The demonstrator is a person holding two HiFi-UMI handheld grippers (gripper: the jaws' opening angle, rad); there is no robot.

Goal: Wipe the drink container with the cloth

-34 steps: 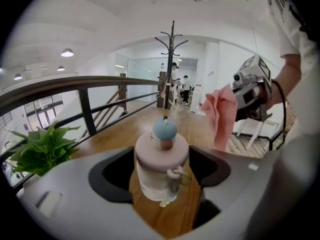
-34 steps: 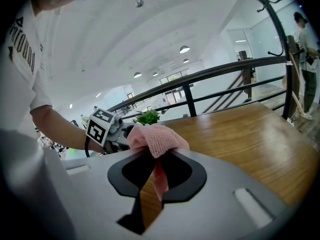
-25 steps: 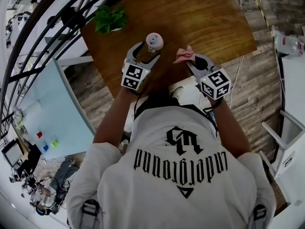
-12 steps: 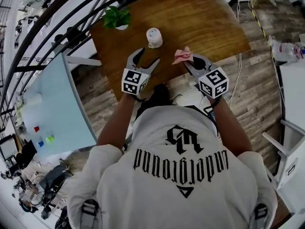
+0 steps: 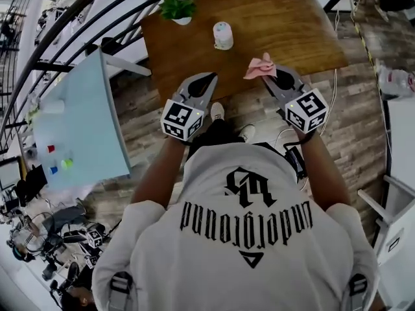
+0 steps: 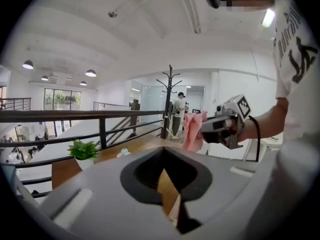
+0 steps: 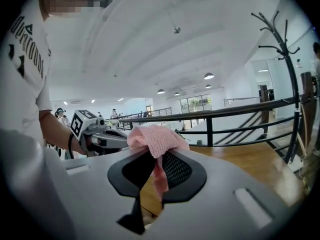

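Note:
The drink container (image 5: pixel 222 35), a small white cup with a pale patterned lid, stands upright on the wooden table (image 5: pixel 298 18) near its far side. It peeps over the gripper body in the left gripper view (image 6: pixel 122 152). My left gripper (image 5: pixel 209 78) hangs at the table's near edge, well short of the container, jaws shut with nothing between them (image 6: pixel 163 154). My right gripper (image 5: pixel 271 76) is shut on the pink cloth (image 5: pixel 259 67), which bunches above the jaws with a strip hanging between them (image 7: pixel 155 136). The cloth is apart from the container.
A potted green plant (image 5: pixel 178 8) stands at the table's far left corner. A light blue table (image 5: pixel 78 128) lies to the left, a black railing (image 5: pixel 78 24) beyond it. White furniture (image 5: pixel 399 193) and a plastic bottle (image 5: pixel 395 80) are on the right.
Both grippers have drawn back from the container toward the table's near edge. The left jaws, wide apart beside the container a second ago, have closed empty. The cloth stays in the right gripper.

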